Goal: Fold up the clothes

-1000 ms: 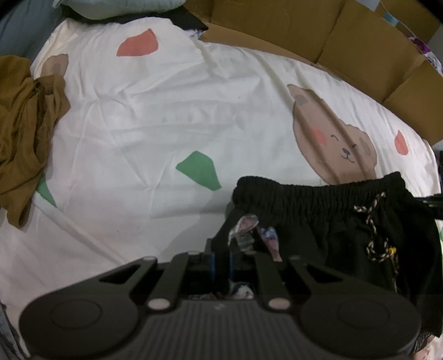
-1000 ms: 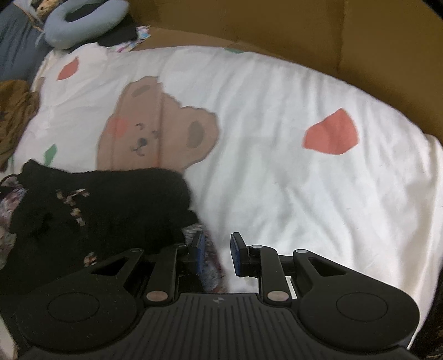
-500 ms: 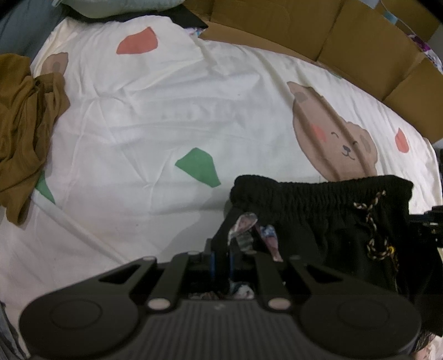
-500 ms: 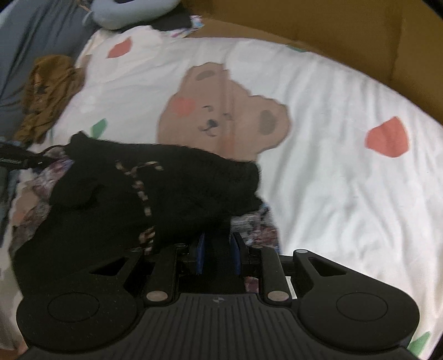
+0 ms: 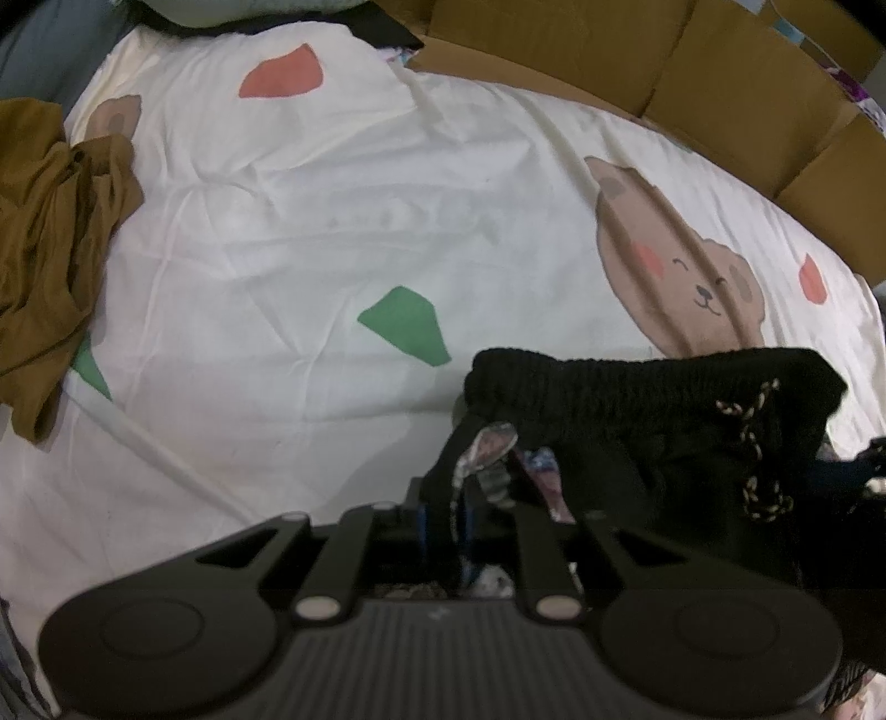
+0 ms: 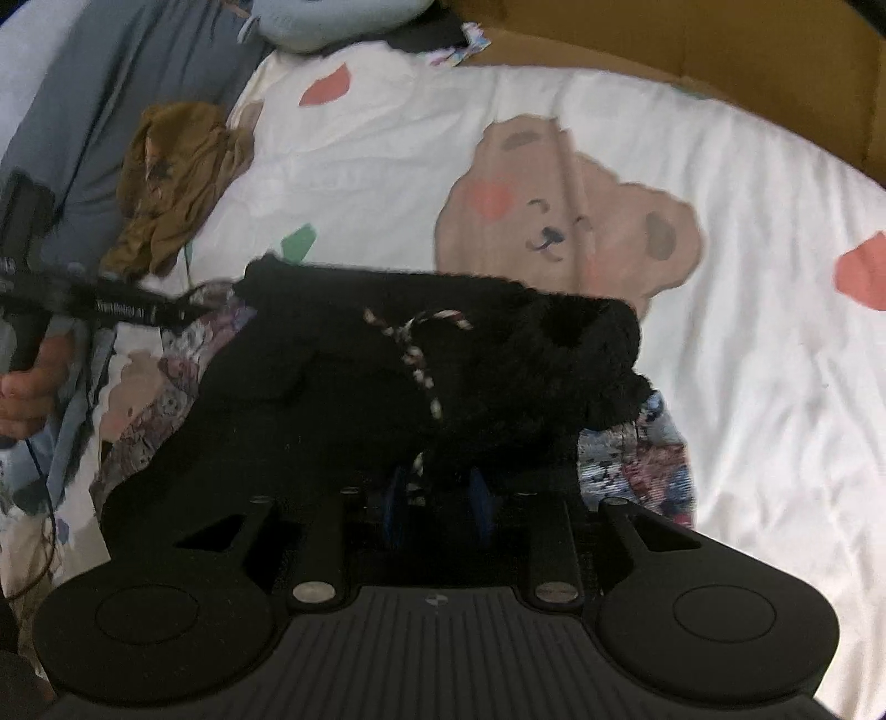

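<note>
Black shorts (image 5: 653, 410) with an elastic waistband and a braided drawstring (image 5: 758, 443) hang lifted above the bear-print sheet (image 5: 310, 221). My left gripper (image 5: 443, 520) is shut on the waistband's left corner. In the right wrist view the same black shorts (image 6: 443, 354) stretch across, and my right gripper (image 6: 437, 498) is shut on the waistband's right corner. A floral lining (image 6: 637, 448) shows under the black cloth. The left gripper's tool and the hand holding it (image 6: 33, 354) appear at the far left of the right wrist view.
A crumpled mustard-brown garment (image 5: 50, 255) lies at the sheet's left side, also visible as the brown garment (image 6: 177, 183). Cardboard panels (image 5: 664, 72) line the far edge. A pale blue pillow (image 6: 332, 22) and grey-blue bedding (image 6: 122, 83) lie at the far left.
My right gripper went from open beside the shorts to shut on the waistband's right corner and swung left. The shorts rose and stretched between both grippers. The left gripper stayed shut.
</note>
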The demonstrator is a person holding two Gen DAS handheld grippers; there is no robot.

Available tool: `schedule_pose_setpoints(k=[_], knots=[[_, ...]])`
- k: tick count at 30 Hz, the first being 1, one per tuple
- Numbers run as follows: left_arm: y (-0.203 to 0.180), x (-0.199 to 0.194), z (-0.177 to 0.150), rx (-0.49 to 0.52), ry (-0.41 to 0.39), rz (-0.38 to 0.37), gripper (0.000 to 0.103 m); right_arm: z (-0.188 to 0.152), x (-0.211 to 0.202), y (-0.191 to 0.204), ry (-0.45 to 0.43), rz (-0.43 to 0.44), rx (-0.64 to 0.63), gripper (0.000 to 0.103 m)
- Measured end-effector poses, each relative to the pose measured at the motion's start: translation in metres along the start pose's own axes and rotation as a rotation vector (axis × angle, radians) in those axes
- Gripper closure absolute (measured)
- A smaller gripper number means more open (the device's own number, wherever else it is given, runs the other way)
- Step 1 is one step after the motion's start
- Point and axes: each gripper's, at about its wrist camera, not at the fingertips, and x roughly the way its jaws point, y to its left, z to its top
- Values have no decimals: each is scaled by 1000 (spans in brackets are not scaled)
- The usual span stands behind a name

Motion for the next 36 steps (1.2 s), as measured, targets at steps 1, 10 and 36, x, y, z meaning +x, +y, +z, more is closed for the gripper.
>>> schedule_pose_setpoints(k=[1,10,36], knots=[[0,0,0,-1,0,-1,88,1,-7,-5,-14,-8,9,74],[3,2,0,-6,3,-6,88,12,-32,-59,-83,-154,75,74],[2,6,-2,0,14,-6,87,8,15,-56,-23,-297,-96,72]])
